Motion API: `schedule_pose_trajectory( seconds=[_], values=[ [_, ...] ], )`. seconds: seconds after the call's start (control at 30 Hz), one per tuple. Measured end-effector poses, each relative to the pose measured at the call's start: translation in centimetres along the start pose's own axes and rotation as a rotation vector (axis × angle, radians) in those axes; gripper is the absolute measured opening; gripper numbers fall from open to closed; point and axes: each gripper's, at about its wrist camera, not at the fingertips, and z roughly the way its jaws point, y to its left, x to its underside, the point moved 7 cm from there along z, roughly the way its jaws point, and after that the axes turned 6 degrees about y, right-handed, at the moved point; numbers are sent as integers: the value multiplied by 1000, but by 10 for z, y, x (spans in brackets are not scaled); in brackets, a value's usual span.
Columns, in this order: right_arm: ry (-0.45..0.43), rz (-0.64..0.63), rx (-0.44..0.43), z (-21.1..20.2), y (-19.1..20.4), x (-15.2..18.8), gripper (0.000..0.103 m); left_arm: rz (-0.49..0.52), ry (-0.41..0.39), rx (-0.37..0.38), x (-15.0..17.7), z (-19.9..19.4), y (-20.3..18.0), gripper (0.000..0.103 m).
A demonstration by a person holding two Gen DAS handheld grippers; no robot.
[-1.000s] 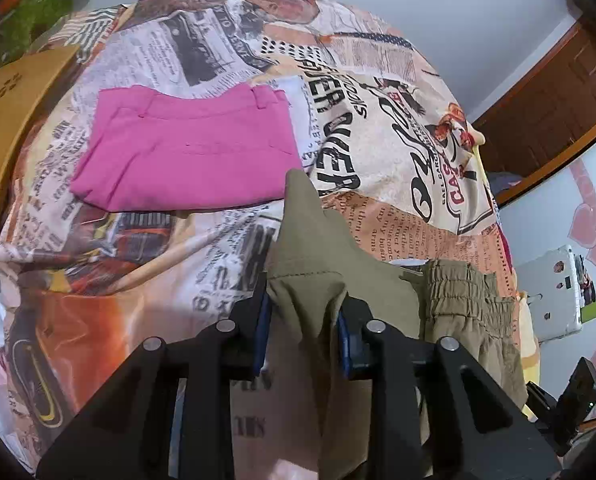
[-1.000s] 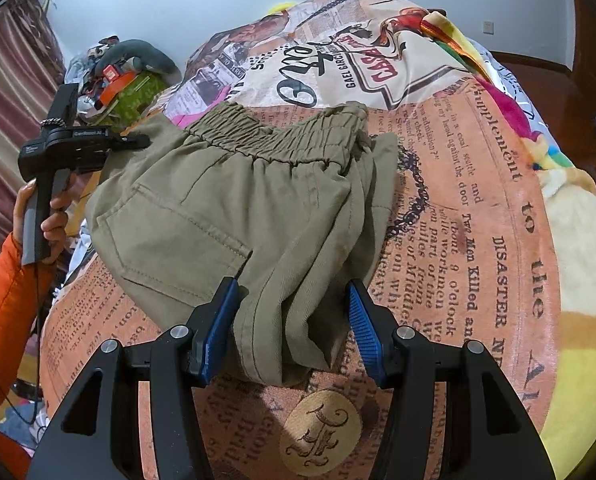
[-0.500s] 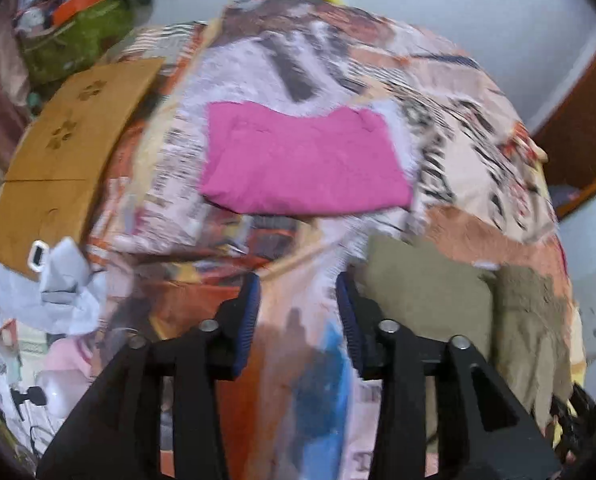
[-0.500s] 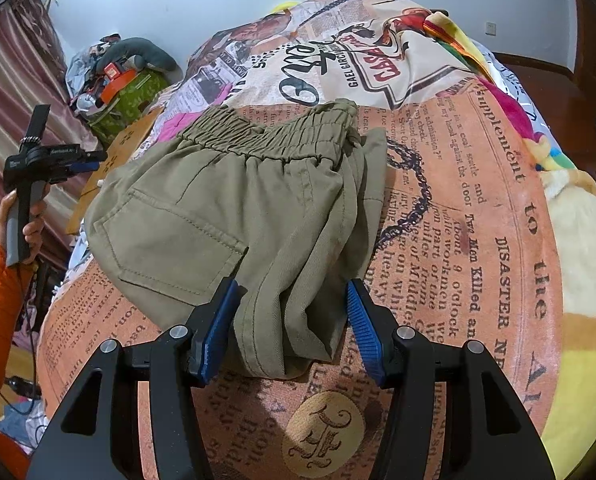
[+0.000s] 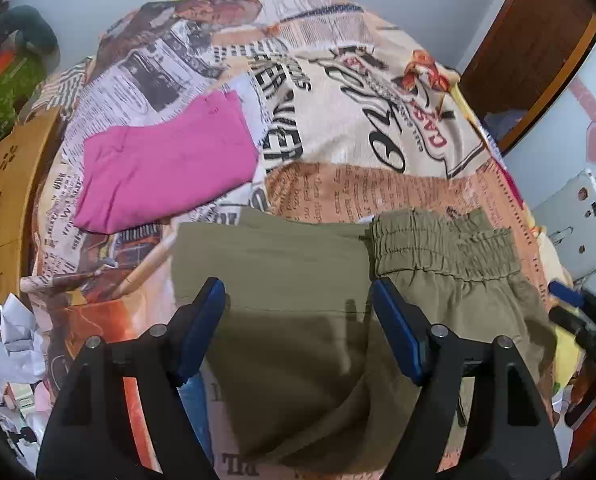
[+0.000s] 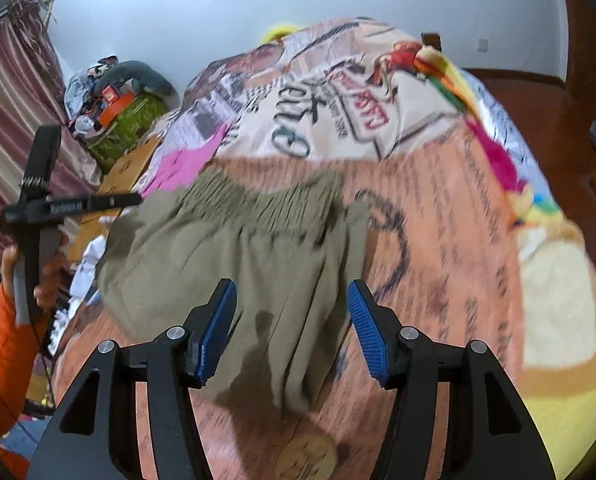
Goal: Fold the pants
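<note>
We find the olive pants (image 5: 298, 280) folded flat on the bed (image 5: 378, 120), toward its near edge, elastic waistband (image 5: 442, 244) showing. A folded pink garment (image 5: 165, 164) lies beyond, apart. Left gripper (image 5: 298, 320) and right gripper (image 6: 289, 328) both gape, holding nothing.

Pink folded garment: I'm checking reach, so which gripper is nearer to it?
Left. The left gripper hovers over the olive pants, with the pink folded garment just beyond. The right gripper sits across the pants, farther away.
</note>
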Motion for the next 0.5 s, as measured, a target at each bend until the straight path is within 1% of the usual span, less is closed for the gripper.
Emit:
schedule_pose_trajectory(
  seconds=[0.13, 0.2, 0.3, 0.33, 0.37, 0.4, 0.5],
  values=[
    [15, -28, -1, 17, -3, -18, 54, 4, 68, -16, 8, 24, 0, 76],
    [28, -29, -17, 27, -5, -25, 54, -6, 107, -15, 16, 37, 5, 76],
    [63, -30, -34, 43, -7, -33, 52, -22, 118, 6, 20, 42, 8, 78],
    [77, -37, -30, 50, -6, -35, 48, -22, 114, 10, 20, 42, 9, 78],
    [87, -44, -28, 54, -6, -36, 40, -20, 113, 9, 20, 43, 9, 78],
    [87, -53, -29, 57, -5, -36, 35, -18, 112, 6, 21, 44, 9, 80],
    [67, -88, -2, 59, -3, -39, 29, -4, 98, -14, 22, 45, 9, 83]
  ],
)
